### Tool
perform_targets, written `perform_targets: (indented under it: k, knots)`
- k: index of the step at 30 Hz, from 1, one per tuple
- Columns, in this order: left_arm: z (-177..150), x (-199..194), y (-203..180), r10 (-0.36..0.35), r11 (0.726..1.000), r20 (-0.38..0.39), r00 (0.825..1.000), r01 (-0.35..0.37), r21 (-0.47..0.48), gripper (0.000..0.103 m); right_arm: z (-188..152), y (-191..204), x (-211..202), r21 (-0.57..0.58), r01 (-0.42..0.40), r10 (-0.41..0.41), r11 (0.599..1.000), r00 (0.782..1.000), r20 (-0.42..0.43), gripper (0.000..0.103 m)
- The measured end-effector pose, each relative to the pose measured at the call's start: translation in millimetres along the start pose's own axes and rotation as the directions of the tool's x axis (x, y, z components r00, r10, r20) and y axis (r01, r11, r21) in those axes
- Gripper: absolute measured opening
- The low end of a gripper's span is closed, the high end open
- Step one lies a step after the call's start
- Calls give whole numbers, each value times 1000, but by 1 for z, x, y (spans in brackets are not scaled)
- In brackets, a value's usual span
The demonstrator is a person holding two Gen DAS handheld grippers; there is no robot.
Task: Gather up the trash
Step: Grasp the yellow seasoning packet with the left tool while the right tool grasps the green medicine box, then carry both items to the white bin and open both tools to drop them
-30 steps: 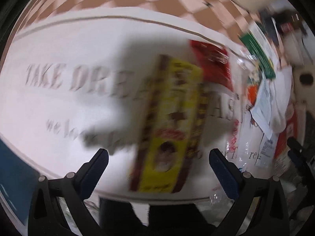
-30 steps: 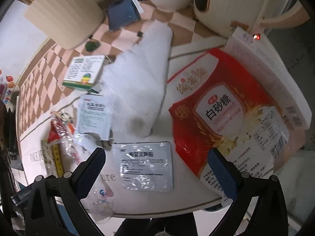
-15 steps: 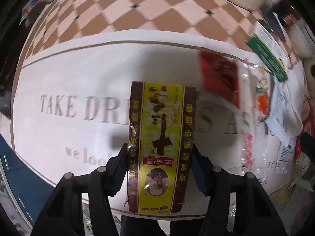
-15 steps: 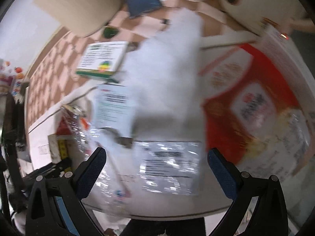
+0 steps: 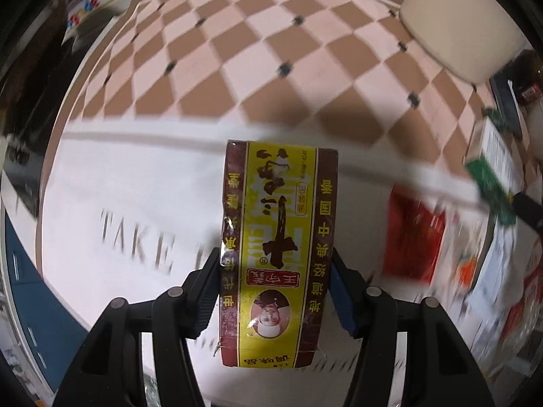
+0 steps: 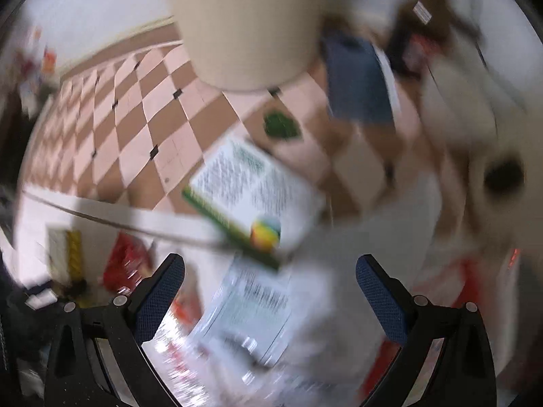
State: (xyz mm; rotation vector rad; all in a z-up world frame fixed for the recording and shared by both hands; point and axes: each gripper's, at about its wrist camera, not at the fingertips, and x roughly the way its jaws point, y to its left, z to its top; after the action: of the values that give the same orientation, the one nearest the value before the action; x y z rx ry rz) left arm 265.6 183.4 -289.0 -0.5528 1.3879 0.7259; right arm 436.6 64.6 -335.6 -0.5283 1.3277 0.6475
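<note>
Left tongs (image 5: 275,291) clamped on a yellow-and-brown printed seasoning packet (image 5: 276,247), lifted above the white lettered mat (image 5: 112,186); right tongs (image 6: 269,291) gaping wide, empty, over blurred white-and-green cardboard box (image 6: 253,196) and clear printed plastic wrapper (image 6: 253,308)

The yellow-and-brown packet (image 5: 276,254) carries Chinese print that appears upside down in the left wrist view; its bottom edge reads 调味品 and a red panel just above the small portrait reads 王守义. On the white mat (image 5: 135,203) to the left of the packet stands "TAKE" in grey capitals, its further letters hidden behind the packet. The print on the green-edged box (image 6: 251,196) is too blurred to read.
</note>
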Motion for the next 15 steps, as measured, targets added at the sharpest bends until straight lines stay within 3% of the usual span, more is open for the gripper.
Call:
perform_targets:
  k: [5, 8, 10, 14, 15]
  knots:
    - [23, 3, -11, 0, 1000, -5, 1000, 0, 18, 55, 35, 24, 24, -257, 45, -67, 965, 995, -77, 101]
    - [14, 9, -13, -1, 1000, -13, 1000, 1, 8, 55, 47, 34, 42, -353, 37, -90, 935, 987, -133, 97]
    - [10, 6, -16, -6, 1000, -15, 1000, 6, -3, 55, 53, 35, 56, -358, -6, -65, 934, 980, -187, 85]
    - [-2, 8, -3, 9, 1000, -8, 1000, -9, -1, 55, 58, 31, 57, -320, -47, -11, 946, 984, -177, 84]
    - [10, 7, -9, 17, 1000, -4, 1000, -17, 2, 55, 58, 28, 54, -306, -55, 3, 950, 986, -166, 84]
